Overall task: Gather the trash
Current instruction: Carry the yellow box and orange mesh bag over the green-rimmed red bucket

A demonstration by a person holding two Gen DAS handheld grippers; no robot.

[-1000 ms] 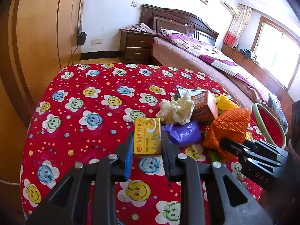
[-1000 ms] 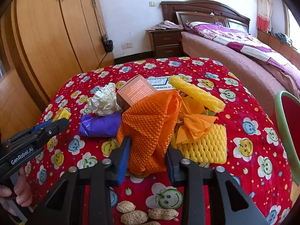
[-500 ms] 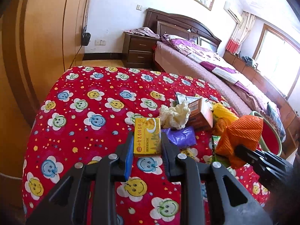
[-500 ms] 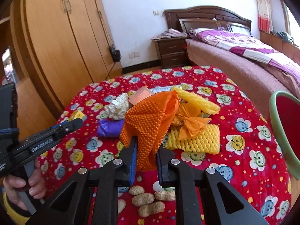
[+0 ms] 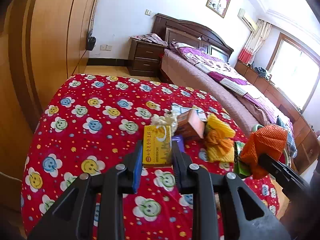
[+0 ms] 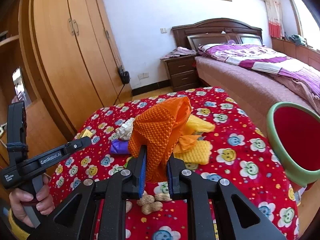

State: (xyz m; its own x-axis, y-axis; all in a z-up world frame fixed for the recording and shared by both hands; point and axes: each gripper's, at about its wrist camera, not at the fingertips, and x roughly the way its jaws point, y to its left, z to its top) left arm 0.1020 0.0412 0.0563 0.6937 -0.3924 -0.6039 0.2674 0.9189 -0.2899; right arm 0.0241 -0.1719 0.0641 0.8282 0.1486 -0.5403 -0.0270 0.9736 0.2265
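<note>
— Where's the trash?

— I see a crumpled paper wad (image 5: 164, 120), brown carton (image 5: 190, 125) and yellow foam netting (image 5: 220, 140) heaped toward the right edge of the counter (image 5: 90, 130), on its red smiley-face cloth; a bed (image 5: 220, 80) and wardrobe (image 6: 60, 50) stand beyond.

— And my grippers?

— My left hand-held gripper (image 5: 157, 156) is clamped on the yellow box (image 5: 157, 146), raised off the cloth. My right hand-held gripper (image 6: 155, 164), jaws just closing, pinches the orange foam net (image 6: 158, 132).

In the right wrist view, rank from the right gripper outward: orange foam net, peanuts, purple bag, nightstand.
1. Orange foam net, clamped in the right gripper.
2. Peanuts, just under the fingers.
3. Purple bag, ahead left.
4. Nightstand, far across the floor.
</note>
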